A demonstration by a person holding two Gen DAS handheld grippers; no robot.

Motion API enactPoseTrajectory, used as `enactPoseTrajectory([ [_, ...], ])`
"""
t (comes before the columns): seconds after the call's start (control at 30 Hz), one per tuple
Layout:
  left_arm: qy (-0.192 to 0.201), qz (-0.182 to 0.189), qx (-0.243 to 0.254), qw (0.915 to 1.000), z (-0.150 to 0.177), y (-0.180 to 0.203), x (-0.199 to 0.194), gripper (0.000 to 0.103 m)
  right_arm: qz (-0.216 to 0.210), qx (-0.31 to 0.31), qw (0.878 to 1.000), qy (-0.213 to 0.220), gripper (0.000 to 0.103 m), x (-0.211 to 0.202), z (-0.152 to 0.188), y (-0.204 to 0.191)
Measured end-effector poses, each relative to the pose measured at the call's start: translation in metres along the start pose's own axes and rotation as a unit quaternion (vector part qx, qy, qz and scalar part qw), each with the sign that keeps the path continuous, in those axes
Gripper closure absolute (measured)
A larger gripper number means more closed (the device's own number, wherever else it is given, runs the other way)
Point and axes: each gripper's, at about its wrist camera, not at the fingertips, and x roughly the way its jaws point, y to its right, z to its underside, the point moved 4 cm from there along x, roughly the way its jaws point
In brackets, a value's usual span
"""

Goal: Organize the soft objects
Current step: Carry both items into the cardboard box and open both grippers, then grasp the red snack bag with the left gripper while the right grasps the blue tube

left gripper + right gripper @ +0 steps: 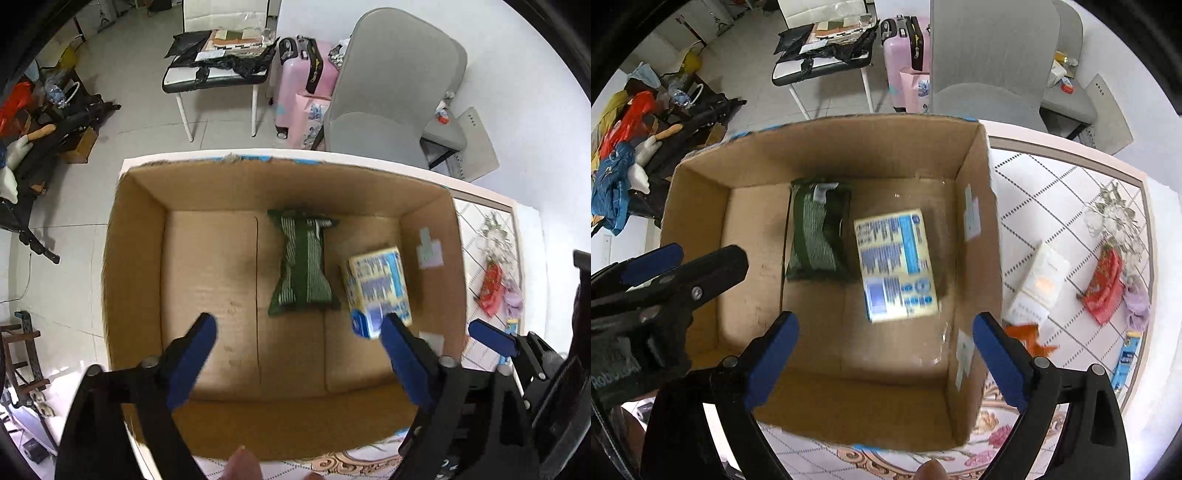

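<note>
An open cardboard box (pixel 140 258) (pixel 979 229) stands on the table. Inside lie a green striped cloth bundle (pixel 303 266) (pixel 818 232) and a blue and yellow tissue pack (pixel 380 291) (pixel 897 266), blurred, beside it on the right. My left gripper (pixel 299 328) is open and empty above the box's near side. My right gripper (pixel 886 328) is open and empty above the box, over the tissue pack. On the table right of the box lie a white tissue pack (pixel 1039 284), a red cloth (pixel 1106 284) (pixel 491 288) and a lilac soft item (pixel 1137 302) (pixel 515 299).
The table has a patterned white cover (pixel 1052 192). A grey chair (pixel 391 85) stands behind it, with a pink suitcase (pixel 303 88) and a stool loaded with bags (pixel 221 55) beyond. Clothes and clutter (pixel 624 147) lie on the floor at left.
</note>
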Motion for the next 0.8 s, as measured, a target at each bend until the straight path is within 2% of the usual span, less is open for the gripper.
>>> enactPoseTrajectory([
  [0.33,0.062,-0.027,0.007,0.9977,0.051,0.021,-0.054,0.004,-0.043,-0.020,0.998,0.042,0.004,-0.055,0.056,0.002],
  [0.4,0.078,-0.030,0.013,0.9964,0.058,0.029,-0.065,0.004,-0.061,-0.020,0.996,0.063,0.003,-0.070,0.066,0.008],
  [0.47,0.103,-0.040,0.033,0.9933,0.064,0.048,-0.082,0.004,-0.096,-0.014,0.991,0.088,0.003,-0.086,0.074,0.021],
  [0.5,0.116,-0.053,0.045,0.9908,0.065,0.059,-0.089,0.003,-0.114,-0.007,0.988,0.103,0.003,-0.096,0.079,0.032],
  [0.6,0.145,-0.059,0.073,0.9850,0.065,0.097,-0.107,0.004,-0.115,0.005,0.985,0.128,0.003,-0.115,0.088,0.067],
  [0.7,0.155,-0.038,0.089,0.9832,0.061,0.146,-0.115,0.004,-0.111,0.037,0.985,0.127,0.003,-0.123,0.096,0.118],
  [0.8,0.137,0.001,0.111,0.9842,0.054,0.204,-0.104,0.004,-0.074,0.078,0.988,0.108,0.003,-0.121,0.104,0.179],
])
